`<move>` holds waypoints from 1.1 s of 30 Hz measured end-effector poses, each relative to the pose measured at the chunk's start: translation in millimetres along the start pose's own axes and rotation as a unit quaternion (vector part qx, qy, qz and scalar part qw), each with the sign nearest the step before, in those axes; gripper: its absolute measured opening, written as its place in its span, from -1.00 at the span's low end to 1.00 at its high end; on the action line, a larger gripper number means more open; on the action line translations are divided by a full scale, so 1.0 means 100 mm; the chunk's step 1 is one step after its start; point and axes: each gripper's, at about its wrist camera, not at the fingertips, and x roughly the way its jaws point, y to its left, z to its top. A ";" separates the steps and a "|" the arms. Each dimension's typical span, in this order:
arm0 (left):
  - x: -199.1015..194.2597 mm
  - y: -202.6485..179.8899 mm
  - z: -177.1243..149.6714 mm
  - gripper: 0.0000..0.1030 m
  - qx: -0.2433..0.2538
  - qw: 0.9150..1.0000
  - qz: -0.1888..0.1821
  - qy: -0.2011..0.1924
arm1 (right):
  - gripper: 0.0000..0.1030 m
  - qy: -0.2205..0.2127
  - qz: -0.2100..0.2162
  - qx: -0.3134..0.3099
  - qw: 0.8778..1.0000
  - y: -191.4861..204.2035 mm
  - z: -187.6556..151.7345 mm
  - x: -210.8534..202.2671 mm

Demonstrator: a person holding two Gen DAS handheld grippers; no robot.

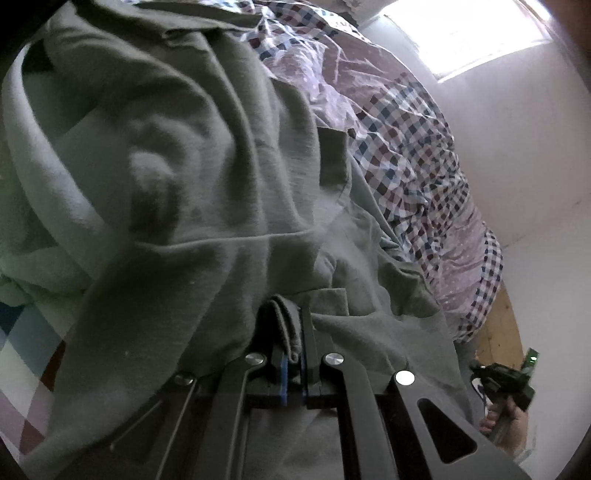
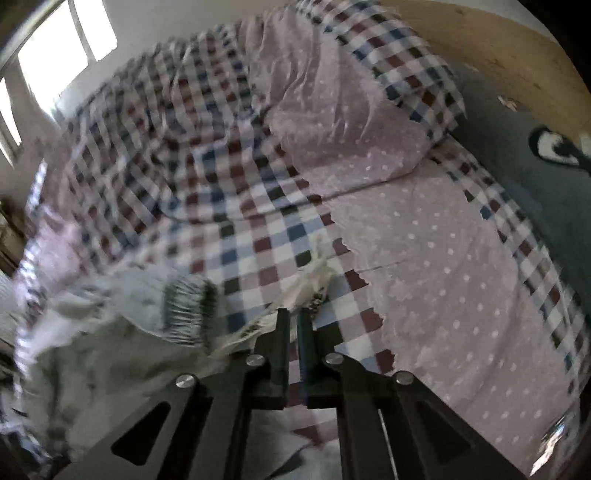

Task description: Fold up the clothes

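Observation:
A grey garment (image 1: 207,177) lies spread and creased over the bed and fills most of the left wrist view. My left gripper (image 1: 290,332) is shut on a folded edge of this grey garment. In the right wrist view my right gripper (image 2: 293,321) has its jaws close together with only a thin gap. No cloth shows between them. A pale garment with a striped cuff (image 2: 184,306) lies crumpled just left of the right gripper. The right gripper also shows far right in the left wrist view (image 1: 506,380), held in a hand.
The bed carries a checked and dotted lilac cover (image 2: 424,229). A bunched duvet (image 2: 332,110) lies behind. A grey rug (image 2: 535,177) and wood floor (image 2: 498,48) lie beside the bed. A bright window (image 1: 465,33) is in the white wall.

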 end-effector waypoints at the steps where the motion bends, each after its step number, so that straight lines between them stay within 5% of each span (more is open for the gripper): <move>1: -0.02 -0.01 0.01 -0.91 0.002 1.000 -0.003 0.000 | -0.90 -0.011 0.013 0.003 1.000 0.00 -0.04 -0.11; 6: -0.19 -0.04 0.06 -0.46 0.002 1.000 -0.027 -0.008 | -0.72 -0.051 0.096 -0.030 0.994 0.32 -0.55 -0.73; 8: -0.33 -0.04 0.09 0.16 0.000 0.999 -0.041 -0.025 | -0.31 -0.066 0.130 -0.054 0.988 0.48 -0.83 -0.97; 11: -0.64 -0.02 0.15 0.46 0.004 0.996 -0.057 -0.073 | -0.21 -0.094 0.167 -0.091 0.977 0.70 -1.27 -1.25; 17: -1.20 0.13 0.32 0.64 0.051 0.985 0.013 -0.161 | -0.04 -0.117 0.253 -0.156 0.948 1.02 -1.98 -1.48; 21: -1.37 0.19 0.52 0.64 0.088 0.977 0.068 -0.180 | 0.06 -0.131 0.277 -0.164 0.938 1.13 -2.19 -1.35; 22: -1.40 0.15 0.57 0.64 0.115 0.971 0.093 -0.189 | 0.08 -0.133 0.281 -0.156 0.938 1.13 -2.22 -1.32; 27: -1.34 -0.03 0.76 0.64 0.277 0.911 0.213 -0.219 | 0.10 -0.132 0.251 -0.170 0.944 1.26 -2.36 -1.05; 29: -1.26 -0.02 0.80 0.63 0.314 0.895 0.236 -0.210 | 0.10 -0.134 0.243 -0.186 0.943 1.28 -2.40 -1.01; 33: -0.94 -0.03 0.83 0.37 0.404 0.847 0.299 -0.173 | 0.10 -0.129 0.236 -0.203 0.942 1.32 -2.47 -0.92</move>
